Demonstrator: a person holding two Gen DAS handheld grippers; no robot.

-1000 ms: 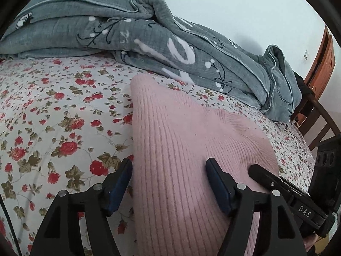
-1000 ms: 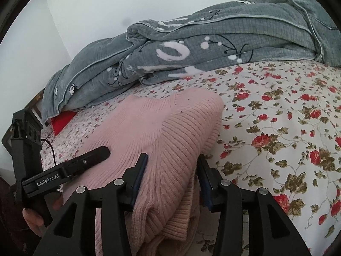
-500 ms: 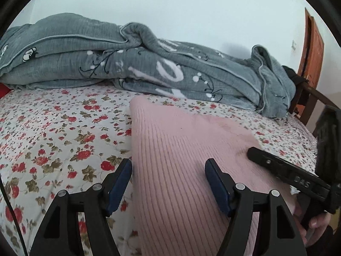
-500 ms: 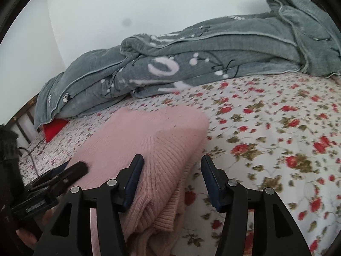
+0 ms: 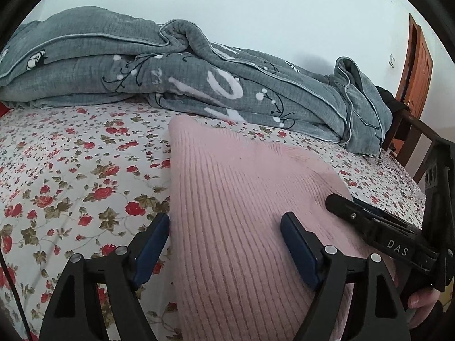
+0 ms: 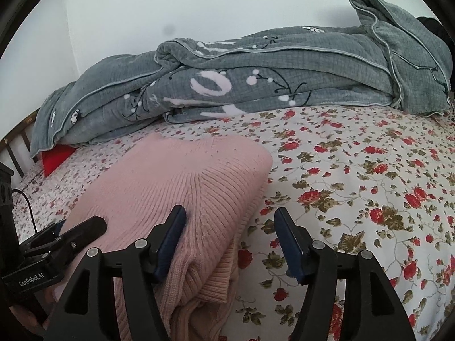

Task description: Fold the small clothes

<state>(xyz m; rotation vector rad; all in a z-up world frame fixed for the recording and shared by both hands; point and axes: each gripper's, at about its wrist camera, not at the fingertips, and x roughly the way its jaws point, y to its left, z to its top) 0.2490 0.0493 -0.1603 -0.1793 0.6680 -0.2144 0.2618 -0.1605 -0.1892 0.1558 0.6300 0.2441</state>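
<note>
Floral bedsheet [image 6: 355, 176], folded pink sweater [image 6: 184, 187] apparently loose between both just-widened open claws [image 5: 224, 241] [image 6: 230, 236].

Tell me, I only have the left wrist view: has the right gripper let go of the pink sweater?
Observer: Yes. The right gripper is open; its jaws have just been opening, and only its left pad lies against the pink sweater.
Operator: Is that side folded neatly?
Observer: Its near right edge shows stacked layers, with a ribbed hem sticking out at the bottom.
Operator: Anything beside the sweater I can't see?
Observer: A red item peeks from under the grey quilt, at the far left.
</note>
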